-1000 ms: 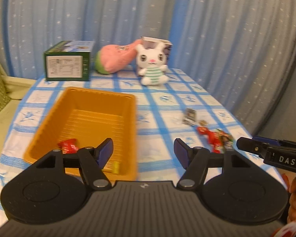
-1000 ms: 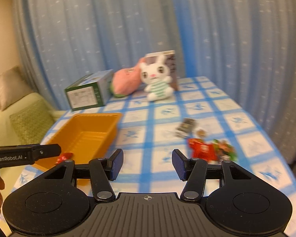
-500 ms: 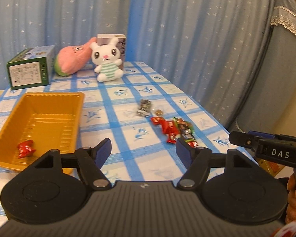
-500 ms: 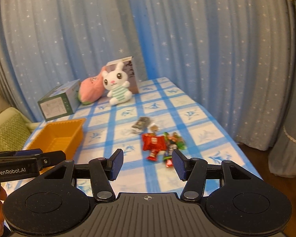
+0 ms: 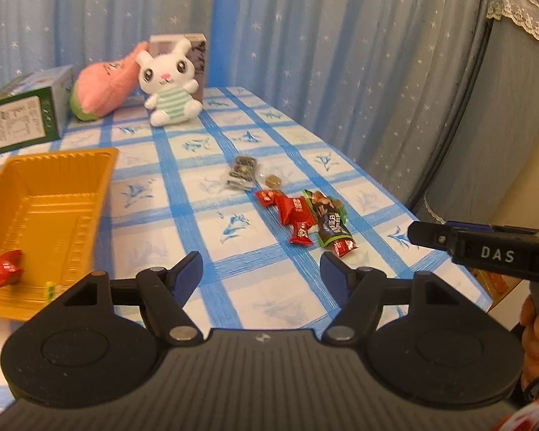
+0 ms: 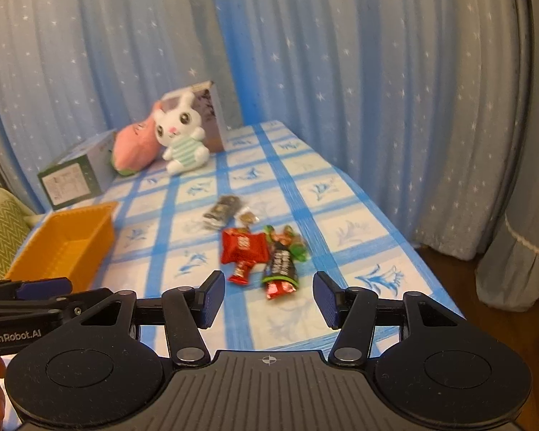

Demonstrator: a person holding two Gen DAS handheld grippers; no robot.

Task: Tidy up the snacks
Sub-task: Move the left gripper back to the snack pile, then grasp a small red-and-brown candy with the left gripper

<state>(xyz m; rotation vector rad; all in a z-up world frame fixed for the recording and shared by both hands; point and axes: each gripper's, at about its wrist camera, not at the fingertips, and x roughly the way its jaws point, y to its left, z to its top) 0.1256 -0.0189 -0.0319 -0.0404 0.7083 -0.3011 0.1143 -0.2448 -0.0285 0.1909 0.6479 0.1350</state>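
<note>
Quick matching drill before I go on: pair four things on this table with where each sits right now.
Things:
1. red candy
2. white bunny plush
3. green box
4. green-and-black snack bar

Places:
A. on the cloth, just right of the red wrappers
B. inside the orange tray
C. far left corner of the table
D. leaning on the upright grey box

Pairs: 1-B, 2-D, 3-C, 4-A

Left claw (image 5: 260,273) and right claw (image 6: 267,298) both gape, gripping nothing.
</note>
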